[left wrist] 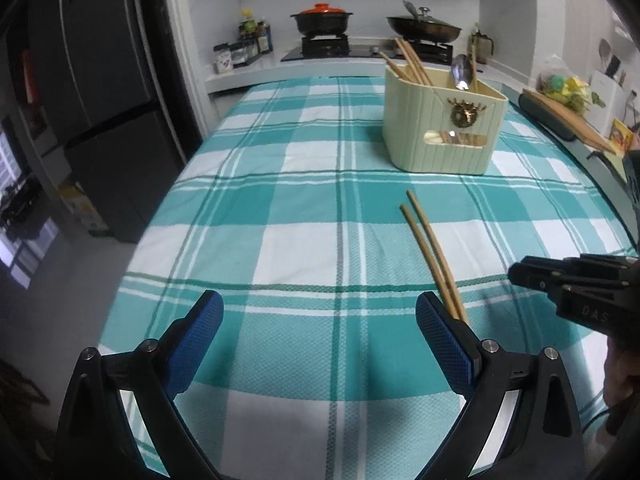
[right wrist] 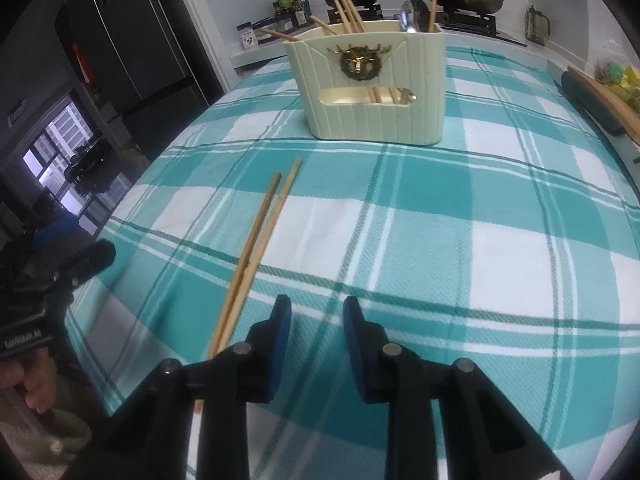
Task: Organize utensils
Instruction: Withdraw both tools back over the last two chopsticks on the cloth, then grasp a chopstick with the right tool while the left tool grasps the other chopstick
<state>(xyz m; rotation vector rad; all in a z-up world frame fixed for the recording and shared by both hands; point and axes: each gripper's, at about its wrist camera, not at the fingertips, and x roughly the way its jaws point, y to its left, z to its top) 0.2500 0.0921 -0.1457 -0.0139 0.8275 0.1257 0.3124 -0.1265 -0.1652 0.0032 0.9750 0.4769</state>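
Note:
Two wooden chopsticks [left wrist: 430,246] lie side by side on the teal checked tablecloth [left wrist: 304,208]; they also show in the right wrist view [right wrist: 258,248]. A cream utensil holder [left wrist: 442,120] stands further back, holding several chopsticks and a metal spoon [left wrist: 462,70]; it also shows in the right wrist view [right wrist: 370,88]. My left gripper [left wrist: 320,316] is open and empty, its right finger beside the chopsticks' near ends. My right gripper [right wrist: 316,320] is open a little and empty, just right of the chopsticks.
A stove with a red-lidded pot [left wrist: 322,20] and a wok [left wrist: 424,26] stands behind the table. A dark fridge [left wrist: 100,92] is at the left. A cutting board with bagged items [left wrist: 568,112] lies at the table's right edge.

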